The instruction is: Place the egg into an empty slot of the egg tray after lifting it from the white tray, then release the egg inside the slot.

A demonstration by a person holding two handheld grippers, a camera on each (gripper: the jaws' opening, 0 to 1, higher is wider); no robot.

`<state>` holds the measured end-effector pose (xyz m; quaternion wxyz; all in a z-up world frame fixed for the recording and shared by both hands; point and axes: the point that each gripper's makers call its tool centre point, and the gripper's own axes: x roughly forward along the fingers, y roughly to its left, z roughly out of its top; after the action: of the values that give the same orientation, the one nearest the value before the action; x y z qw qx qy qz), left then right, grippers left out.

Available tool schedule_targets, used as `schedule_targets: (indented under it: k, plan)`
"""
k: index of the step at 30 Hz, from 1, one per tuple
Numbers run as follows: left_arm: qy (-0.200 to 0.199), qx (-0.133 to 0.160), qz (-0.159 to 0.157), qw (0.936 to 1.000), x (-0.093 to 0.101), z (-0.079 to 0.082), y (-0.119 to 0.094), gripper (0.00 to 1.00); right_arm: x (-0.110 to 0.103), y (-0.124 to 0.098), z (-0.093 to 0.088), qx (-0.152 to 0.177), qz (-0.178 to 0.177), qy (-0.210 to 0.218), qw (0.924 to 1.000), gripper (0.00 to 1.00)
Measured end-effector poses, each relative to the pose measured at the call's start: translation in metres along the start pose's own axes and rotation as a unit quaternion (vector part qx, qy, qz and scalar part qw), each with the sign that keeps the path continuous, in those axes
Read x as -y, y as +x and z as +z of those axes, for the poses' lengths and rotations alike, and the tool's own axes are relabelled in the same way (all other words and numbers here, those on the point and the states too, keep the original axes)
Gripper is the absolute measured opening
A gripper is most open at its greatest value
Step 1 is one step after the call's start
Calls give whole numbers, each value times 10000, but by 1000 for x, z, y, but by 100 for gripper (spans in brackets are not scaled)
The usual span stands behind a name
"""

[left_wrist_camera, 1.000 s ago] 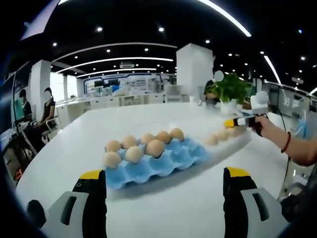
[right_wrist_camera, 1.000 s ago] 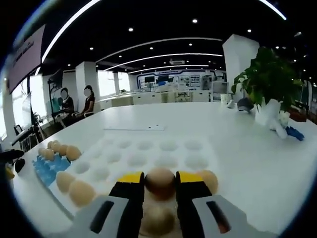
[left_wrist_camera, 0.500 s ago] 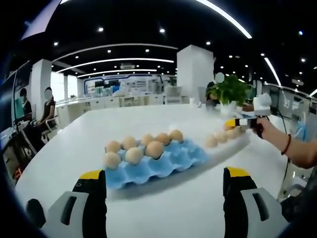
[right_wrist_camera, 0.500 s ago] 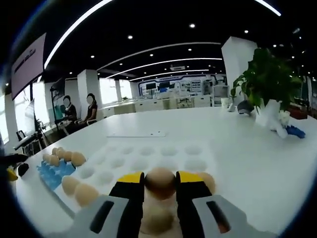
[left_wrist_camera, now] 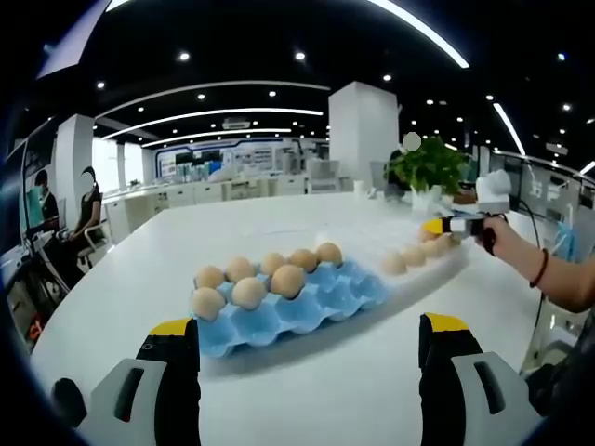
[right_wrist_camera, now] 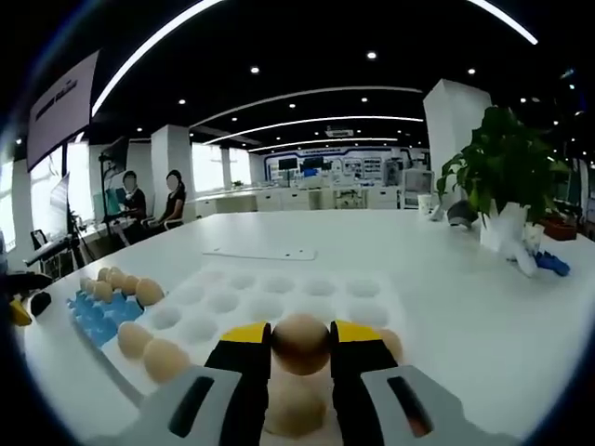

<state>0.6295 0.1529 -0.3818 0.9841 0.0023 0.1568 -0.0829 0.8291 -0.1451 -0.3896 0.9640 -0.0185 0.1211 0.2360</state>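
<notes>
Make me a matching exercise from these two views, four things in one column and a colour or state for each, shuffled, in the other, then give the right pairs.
Things:
1. egg tray
2. white tray
3. right gripper
4. left gripper

States:
A. jaws wide apart, nothing between them
B. blue, eggs in its far rows
C. shut on an egg
D. mostly empty hollows

Pairs: 1-B, 2-D, 3-C, 4-A
</notes>
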Motion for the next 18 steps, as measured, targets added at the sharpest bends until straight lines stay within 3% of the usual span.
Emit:
schedule_targets:
  k: [18]
  plan:
    - [14,-65,12,10000,-1,-3,2,100,-13,5,8,46,128,-164,9998,26]
